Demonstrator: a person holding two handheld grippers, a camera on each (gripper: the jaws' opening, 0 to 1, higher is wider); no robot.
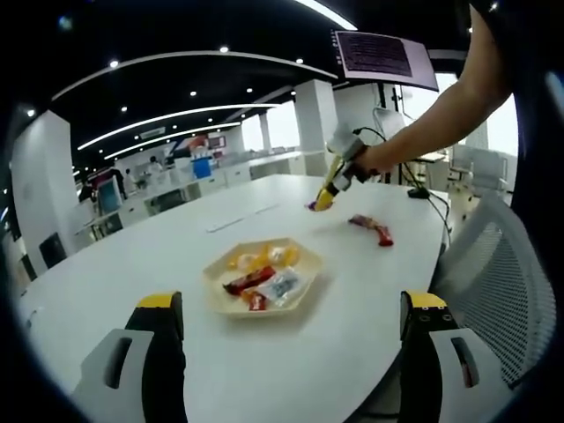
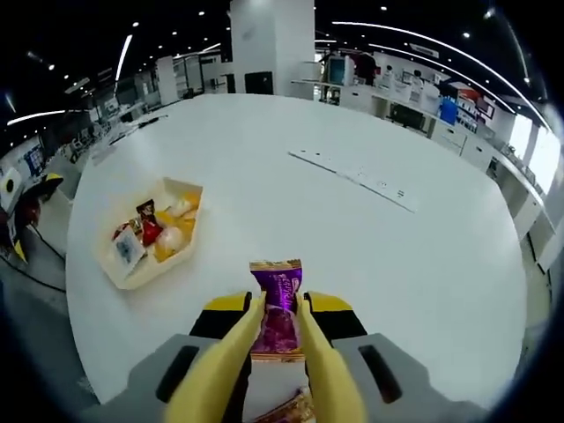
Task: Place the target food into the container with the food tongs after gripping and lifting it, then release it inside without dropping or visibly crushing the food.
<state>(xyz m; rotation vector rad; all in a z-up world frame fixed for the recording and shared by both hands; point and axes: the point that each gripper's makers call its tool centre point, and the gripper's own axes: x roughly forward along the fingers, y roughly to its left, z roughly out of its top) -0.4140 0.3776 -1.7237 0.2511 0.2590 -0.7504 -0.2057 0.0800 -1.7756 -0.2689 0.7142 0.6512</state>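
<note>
A purple snack packet (image 2: 277,304) is pinched between the two arms of the yellow food tongs (image 2: 231,361), just above the white table. My right gripper (image 2: 278,306) is shut on those tongs. In the left gripper view the right gripper (image 1: 342,169) and the tongs' tip (image 1: 323,199) hang over the far side of the table, with the purple packet (image 1: 311,206) at the tip. A beige hexagonal tray (image 1: 217,300) holds several wrapped snacks; it lies to the left of the tongs (image 2: 189,189). My left gripper (image 1: 293,301) stands open near the table's front edge, short of the tray.
A red snack packet (image 1: 371,229) lies on the table to the right of the tray, and another packet (image 2: 287,408) lies under the tongs. A grey mesh chair (image 1: 493,273) stands at the table's right edge. Flat strips (image 2: 352,174) lie further across the white table (image 2: 423,264).
</note>
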